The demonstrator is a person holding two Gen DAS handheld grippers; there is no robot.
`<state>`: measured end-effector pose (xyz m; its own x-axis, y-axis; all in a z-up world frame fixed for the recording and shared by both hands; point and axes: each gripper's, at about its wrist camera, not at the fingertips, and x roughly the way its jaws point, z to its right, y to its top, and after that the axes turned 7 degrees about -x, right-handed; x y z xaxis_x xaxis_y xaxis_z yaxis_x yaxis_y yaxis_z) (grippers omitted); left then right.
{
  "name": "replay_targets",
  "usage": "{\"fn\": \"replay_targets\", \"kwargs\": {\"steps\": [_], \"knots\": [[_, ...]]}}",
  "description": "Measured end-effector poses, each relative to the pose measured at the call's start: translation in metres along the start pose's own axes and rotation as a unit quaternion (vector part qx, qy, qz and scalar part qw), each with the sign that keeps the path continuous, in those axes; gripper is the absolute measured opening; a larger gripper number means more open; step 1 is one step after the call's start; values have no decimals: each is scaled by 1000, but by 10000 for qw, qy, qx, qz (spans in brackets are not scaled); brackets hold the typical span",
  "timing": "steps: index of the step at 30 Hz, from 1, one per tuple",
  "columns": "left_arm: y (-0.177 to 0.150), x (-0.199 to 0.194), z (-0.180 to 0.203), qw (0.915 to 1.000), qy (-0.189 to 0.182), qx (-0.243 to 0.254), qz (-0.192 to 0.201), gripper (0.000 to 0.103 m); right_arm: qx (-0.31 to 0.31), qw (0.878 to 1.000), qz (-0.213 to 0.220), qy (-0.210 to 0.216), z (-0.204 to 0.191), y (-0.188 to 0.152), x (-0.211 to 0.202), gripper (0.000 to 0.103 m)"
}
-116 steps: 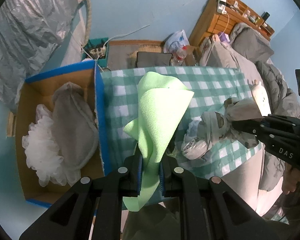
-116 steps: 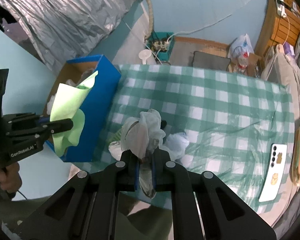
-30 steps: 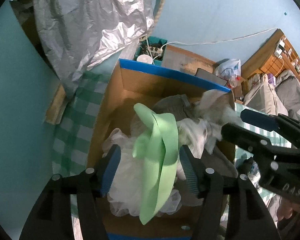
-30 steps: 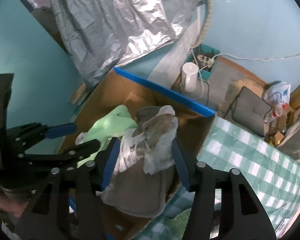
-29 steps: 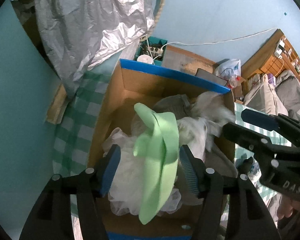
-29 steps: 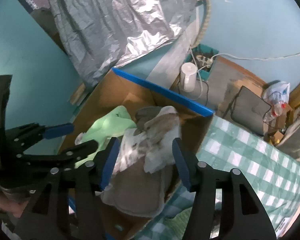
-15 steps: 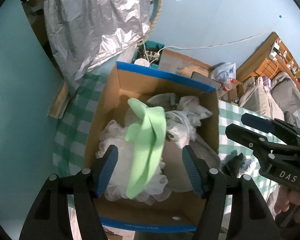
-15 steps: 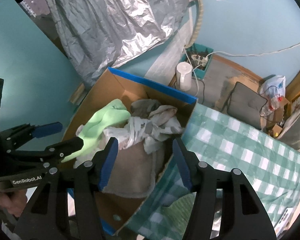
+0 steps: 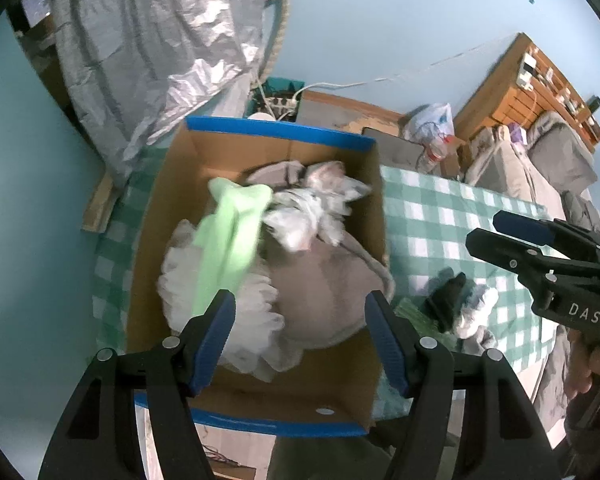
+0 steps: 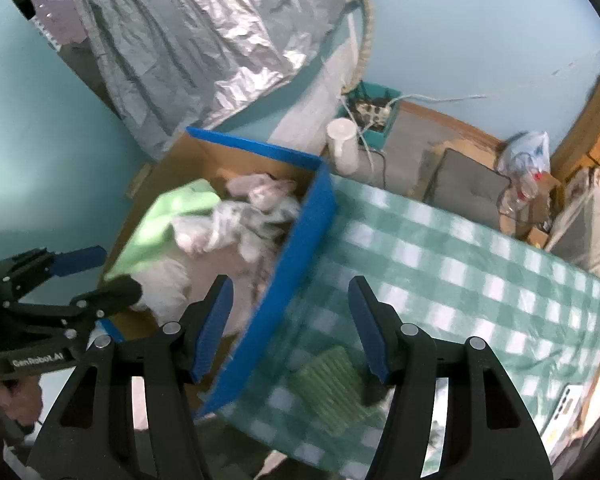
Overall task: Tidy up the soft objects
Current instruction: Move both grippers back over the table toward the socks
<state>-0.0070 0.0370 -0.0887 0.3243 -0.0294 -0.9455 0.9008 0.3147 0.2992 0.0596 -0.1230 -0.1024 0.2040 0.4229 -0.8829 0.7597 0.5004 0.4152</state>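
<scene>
A blue-rimmed cardboard box (image 9: 276,130) holds a light green cloth (image 9: 228,240), a crumpled white-grey rag (image 9: 316,212), a grey cloth (image 9: 328,296) and white frilly fabric (image 9: 180,276). My left gripper (image 9: 300,332) is open and empty above the box. My right gripper (image 10: 288,328) is open and empty over the box's blue wall (image 10: 288,280) and the green checked tablecloth (image 10: 440,264). In the right wrist view the green cloth (image 10: 168,220) and rag (image 10: 236,220) lie inside the box. A ribbed green item (image 10: 332,384) and a black-and-white bundle (image 9: 460,304) lie on the cloth.
Silver foil sheeting (image 9: 152,52) hangs behind the box. A white cylinder (image 10: 344,144) and a power strip (image 10: 372,110) sit on the floor beyond. A dark cushion (image 10: 464,192), a plastic bag (image 10: 528,152), a wooden shelf (image 9: 520,88) and grey bedding (image 9: 556,160) are to the right.
Both grippers opened and dropped the green cloth and the white-grey rag into the box. Both have since pulled back and up, the right one shifting over the tablecloth.
</scene>
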Motion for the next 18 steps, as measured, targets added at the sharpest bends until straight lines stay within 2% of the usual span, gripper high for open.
{"fn": "replay_targets", "kwargs": {"steps": [18], "knots": [[-16,5,72,9974,-186,686,-111,69,631,9969,-163,-446,76,-65,-38,60]]}}
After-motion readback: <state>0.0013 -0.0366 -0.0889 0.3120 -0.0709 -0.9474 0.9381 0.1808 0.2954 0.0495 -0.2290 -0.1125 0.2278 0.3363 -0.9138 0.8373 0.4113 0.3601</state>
